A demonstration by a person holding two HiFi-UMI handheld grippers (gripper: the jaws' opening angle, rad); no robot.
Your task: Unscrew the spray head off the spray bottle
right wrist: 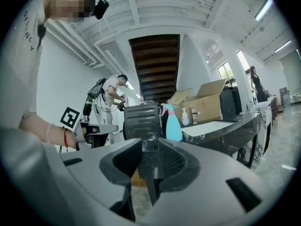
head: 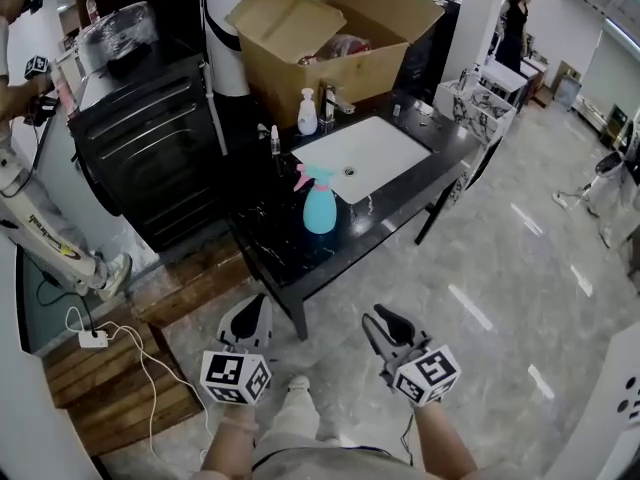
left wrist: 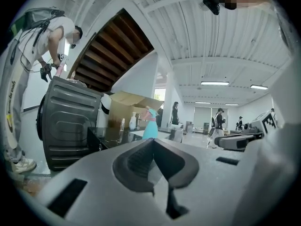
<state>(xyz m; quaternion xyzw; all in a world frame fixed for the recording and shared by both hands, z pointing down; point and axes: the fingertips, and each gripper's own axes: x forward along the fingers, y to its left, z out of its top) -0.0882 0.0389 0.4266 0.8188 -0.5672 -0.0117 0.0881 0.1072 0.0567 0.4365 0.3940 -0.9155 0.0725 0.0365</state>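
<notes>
The spray bottle [head: 319, 203], light blue with a pink spray head, stands upright on the black counter [head: 290, 253] beside the white sink [head: 380, 158]. It also shows far ahead as the spray bottle [left wrist: 150, 124] in the left gripper view and as the spray bottle [right wrist: 172, 121] in the right gripper view. Both grippers hang low over the floor, well short of the counter. My left gripper [head: 247, 320] [left wrist: 153, 142] is shut with nothing in it. A gap shows between the jaws of my right gripper [head: 385, 323] [right wrist: 149, 142], and nothing is between them.
A big open cardboard box [head: 330, 38] stands at the counter's back, with a white pump bottle [head: 307, 113], a faucet [head: 331, 102] and a small bottle [head: 275, 140] in front of it. A black appliance [head: 150, 138] and a person [head: 30, 208] are at left. A power strip [head: 93, 339] lies on wooden boards.
</notes>
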